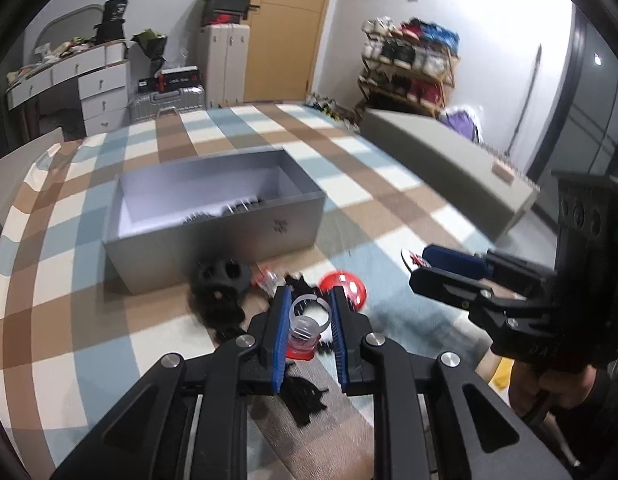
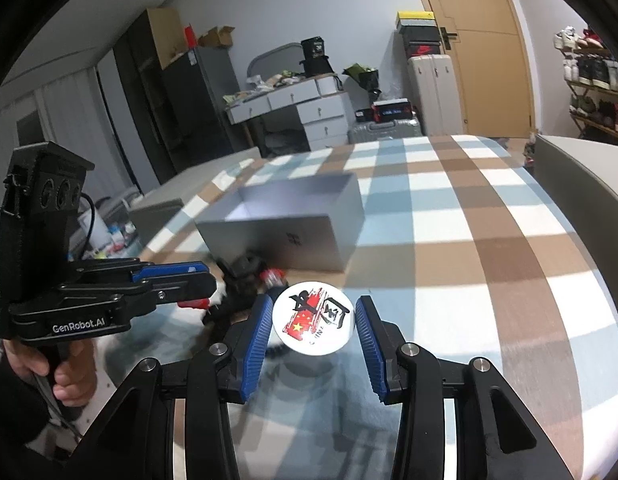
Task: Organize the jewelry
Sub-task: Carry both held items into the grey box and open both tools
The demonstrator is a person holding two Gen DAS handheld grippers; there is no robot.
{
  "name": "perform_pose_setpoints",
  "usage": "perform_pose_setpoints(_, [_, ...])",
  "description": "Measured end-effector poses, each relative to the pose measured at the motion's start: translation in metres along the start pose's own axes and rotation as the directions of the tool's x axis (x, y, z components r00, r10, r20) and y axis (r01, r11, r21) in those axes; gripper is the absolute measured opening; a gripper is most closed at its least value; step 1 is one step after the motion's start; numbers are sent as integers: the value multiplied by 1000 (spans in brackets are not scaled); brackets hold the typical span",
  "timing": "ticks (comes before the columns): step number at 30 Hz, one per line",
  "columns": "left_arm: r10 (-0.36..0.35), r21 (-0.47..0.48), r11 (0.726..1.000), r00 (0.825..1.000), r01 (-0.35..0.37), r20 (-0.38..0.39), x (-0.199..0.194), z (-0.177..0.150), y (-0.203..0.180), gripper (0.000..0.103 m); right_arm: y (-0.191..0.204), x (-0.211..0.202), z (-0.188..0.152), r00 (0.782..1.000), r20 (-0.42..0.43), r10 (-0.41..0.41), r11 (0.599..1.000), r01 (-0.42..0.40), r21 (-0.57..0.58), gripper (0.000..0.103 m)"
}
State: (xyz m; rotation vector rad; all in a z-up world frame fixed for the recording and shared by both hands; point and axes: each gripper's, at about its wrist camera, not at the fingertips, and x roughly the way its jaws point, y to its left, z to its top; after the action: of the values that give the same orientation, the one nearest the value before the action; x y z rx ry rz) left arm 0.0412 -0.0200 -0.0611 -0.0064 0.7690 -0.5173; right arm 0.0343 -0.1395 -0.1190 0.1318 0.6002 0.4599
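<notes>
Gripping: in the left wrist view, the left gripper (image 1: 309, 312) had its blue ribbed fingers (image 1: 280, 332) drawn narrow on a clear plastic ring with a red base (image 1: 307, 322), both pads touching its sides.
Below the ring: a red round badge (image 1: 347, 286) and a black lacy hair piece (image 1: 219, 288) lay on the blue, brown and white checked cloth (image 1: 69, 280), just in front of the box.
Box: an open grey rectangular cardboard box (image 1: 213, 240) stood on the cloth beyond the fingers, with a few dark pieces on its floor, too blurred to name.
Lid: a long grey box lid (image 1: 449, 160) lay to the right, well apart from the box.
Right side: the right gripper (image 1: 421, 266) reached in from the right edge, with a white badge edge showing at its tip.

Holding: in the right wrist view, the right gripper (image 2: 313, 320) carried a round white badge printed with black characters and a red flag (image 2: 313, 320); the left pad touched its rim, while contact at the right pad could not be made out.
Left side: the left gripper (image 2: 201, 284) pointed in from the left with a hand (image 2: 69, 376) on its handle, its fingers close together over something red.
Box: the grey box (image 2: 285, 236) sat beyond the badge, open side up.
</notes>
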Motion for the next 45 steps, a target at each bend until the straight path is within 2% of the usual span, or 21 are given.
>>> perform_pose_setpoints(13, [32,-100,995,995,-22,95,-4,44,44,14,21,26,65,991,56,119,992,-117,-44,42])
perform_pose_setpoints(24, [31,-147,989,996,-18,89,16,65,74,14,22,66,112,979,47,200,980,-199,-26,42])
perform_pose_setpoints(30, [27,-156,988,997,-16,72,27,72,83,14,20,89,120,978,14,207,978,-207,-30,42])
perform_pose_setpoints(45, [4,-183,983,1000,-5,-6,58,70,99,14,3,132,110,979,-100,178,984,-178,9,42])
